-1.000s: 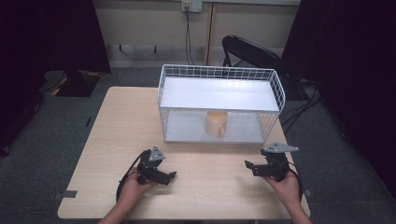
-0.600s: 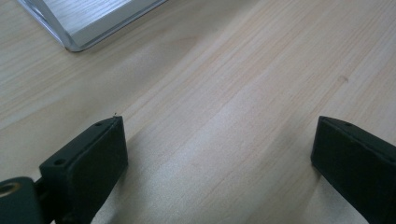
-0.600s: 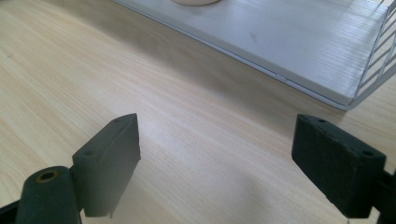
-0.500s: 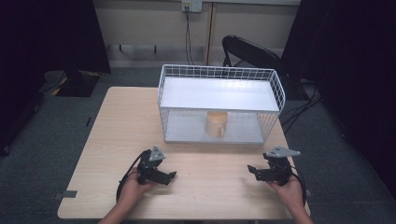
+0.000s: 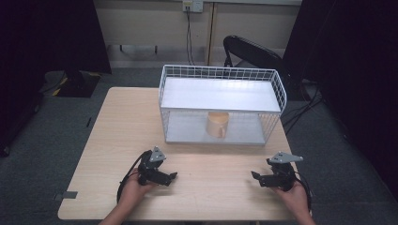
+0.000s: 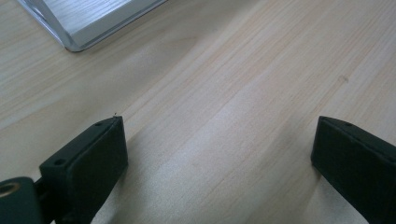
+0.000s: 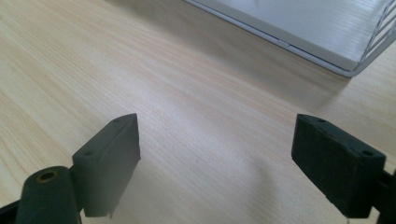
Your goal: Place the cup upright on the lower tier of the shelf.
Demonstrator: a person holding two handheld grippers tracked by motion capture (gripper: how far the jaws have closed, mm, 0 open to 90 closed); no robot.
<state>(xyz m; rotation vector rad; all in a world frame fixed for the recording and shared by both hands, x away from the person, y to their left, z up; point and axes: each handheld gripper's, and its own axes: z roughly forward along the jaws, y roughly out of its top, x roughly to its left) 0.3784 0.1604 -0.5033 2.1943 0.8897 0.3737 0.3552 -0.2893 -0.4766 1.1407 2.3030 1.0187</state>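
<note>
The worktop [image 5: 126,122] is pale wood with a fine straight grain, bare across its near half. A white wire rack [image 5: 220,105] with two flat shelves stands toward its far edge, and a tan cup [image 5: 218,124] sits on the lower shelf, near the middle, well apart from both hand-held grippers.

The left hand-held gripper [image 5: 171,177] rests low over the worktop at the near left, held in a hand [image 5: 133,190]; in its own view its jaws stand wide apart with only bare wood between them, and a corner of the rack's lower shelf [image 6: 88,21] lies ahead. The right hand-held gripper [image 5: 255,176] sits at the near right, jaws likewise wide and holding nothing.

Around the worktop lies grey carpet [image 5: 42,140]. Behind it stand a black chair [image 5: 251,54] and a pale wall [image 5: 150,21] with cables [image 5: 189,33] hanging from a socket; dark drapes [image 5: 352,70] hang on both sides.
</note>
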